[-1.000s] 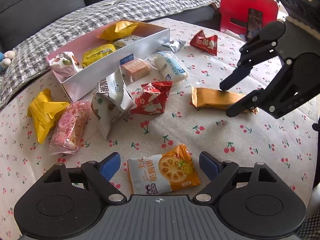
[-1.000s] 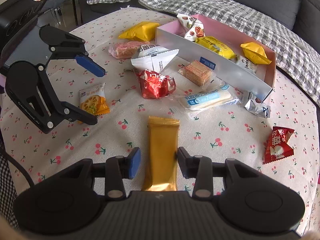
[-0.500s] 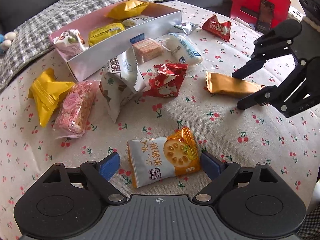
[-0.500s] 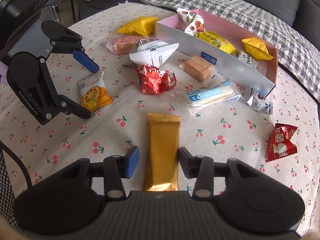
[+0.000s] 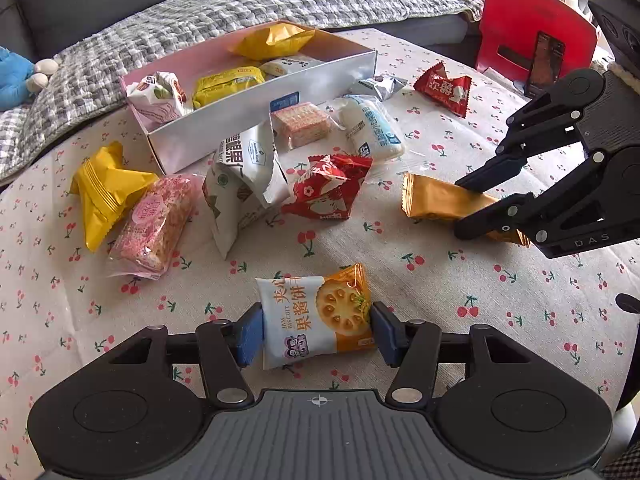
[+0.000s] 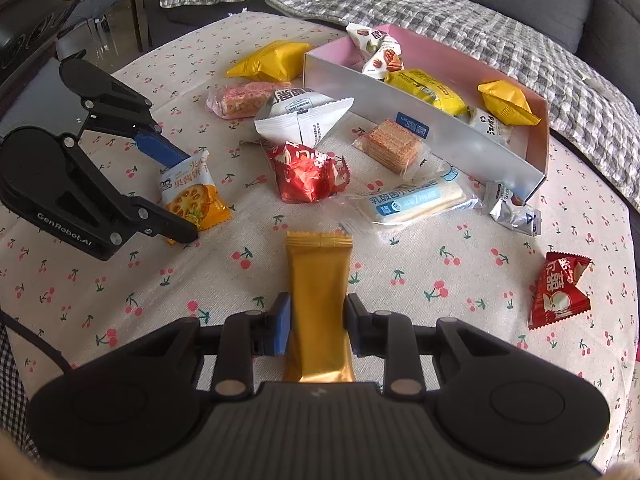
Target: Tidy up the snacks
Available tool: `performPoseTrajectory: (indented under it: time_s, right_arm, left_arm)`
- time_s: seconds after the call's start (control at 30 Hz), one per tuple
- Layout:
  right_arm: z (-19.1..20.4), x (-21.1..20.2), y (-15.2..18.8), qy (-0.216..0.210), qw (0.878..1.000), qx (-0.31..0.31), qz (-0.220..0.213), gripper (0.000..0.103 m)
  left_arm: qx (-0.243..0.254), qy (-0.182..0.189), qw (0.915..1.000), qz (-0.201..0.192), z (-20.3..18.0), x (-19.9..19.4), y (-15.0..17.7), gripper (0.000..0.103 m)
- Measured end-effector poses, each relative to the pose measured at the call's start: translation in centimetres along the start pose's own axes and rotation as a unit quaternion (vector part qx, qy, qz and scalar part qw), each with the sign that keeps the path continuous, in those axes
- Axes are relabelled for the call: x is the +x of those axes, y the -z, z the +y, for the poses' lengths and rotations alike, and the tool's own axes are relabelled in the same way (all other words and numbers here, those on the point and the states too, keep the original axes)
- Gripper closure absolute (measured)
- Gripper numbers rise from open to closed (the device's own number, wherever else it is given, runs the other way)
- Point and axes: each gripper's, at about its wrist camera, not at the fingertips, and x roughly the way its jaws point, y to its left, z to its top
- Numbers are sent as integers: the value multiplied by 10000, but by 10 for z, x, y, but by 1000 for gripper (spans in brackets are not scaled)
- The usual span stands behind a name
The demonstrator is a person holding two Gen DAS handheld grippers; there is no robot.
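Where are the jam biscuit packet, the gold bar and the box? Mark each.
jam biscuit packet (image 5: 316, 314), left wrist view, printed front.
gold bar (image 6: 320, 296), right wrist view, middle of wrapper.
box (image 5: 256, 116), left wrist view, near silver wall.

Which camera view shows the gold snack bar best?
The right wrist view: the gold snack bar lies full length between the right claw. The left wrist view shows it sideways, its far end hidden by that claw.

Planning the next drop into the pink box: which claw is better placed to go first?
Probably the right claw: its jaws, just closing, already pinch the gold bar, with open cloth toward the pink box. Left claw faces piled packets.
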Motion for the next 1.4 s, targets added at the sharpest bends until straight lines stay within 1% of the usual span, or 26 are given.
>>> performPoseTrajectory:
  time_s: [0.07,0.23,0.4,0.83,0.87,0.9,0.93,1.0,1.07,1.1,1.2,1.23,1.27,1.3,1.4]
  right_arm:
    - [-1,-3,-1,11,10000,51,-57,77]
    - [-3,-9,-2,28,9998,110,-157,77]
    - [-3,-15,-4,39,9995,145,-268,77]
    - [-6,-33,-12,78,9977,265,-620,78]
    - [-8,-35,-13,71,9973,296,-662,78]
    - [-9,-37,-15,50,9969,333,-712,82]
    - [-11,-38,-17,42,9965,371,-742,96]
    - [-15,-41,-21,106,9956,439,-824,96]
    - [-21,-40,-23,86,9959,525,-738,95]
    - [-24,-37,-24,33,9965,578,-605,94]
    - [-27,-33,-19,-86,9978,540,-365,77]
    - [-27,-31,-17,-123,9983,504,-275,63]
    - [-26,-29,-14,-148,9986,453,-209,53]
    - [-25,-27,-11,-160,9990,397,-139,51]
    - [-21,-17,-5,-179,9994,252,153,51]
  left_arm:
    - [7,26,10000,-46,-2,-1,-1,53]
    - [136,70,9998,-127,-11,-2,-3,53]
    - [129,165,9995,-255,-14,-8,-5,54]
    - [93,81,9982,-591,-13,-25,-13,54]
    - [86,61,9980,-624,-13,-27,-15,54]
    - [80,39,9978,-656,-12,-28,-16,54]
    - [75,20,9976,-687,-12,-29,-18,54]
    - [61,-18,9971,-758,-12,-32,-22,53]
    - [40,-46,9968,-800,-11,-34,-26,53]
    - [14,-45,9967,-808,-9,-34,-27,53]
    - [-29,15,9971,-756,-7,-31,-29,53]
    - [-25,35,9973,-728,-8,-29,-29,53]
    - [-7,53,9976,-690,-9,-28,-28,53]
    - [20,63,9978,-661,-10,-26,-27,53]
    - [91,124,9980,-611,-15,-24,-25,53]
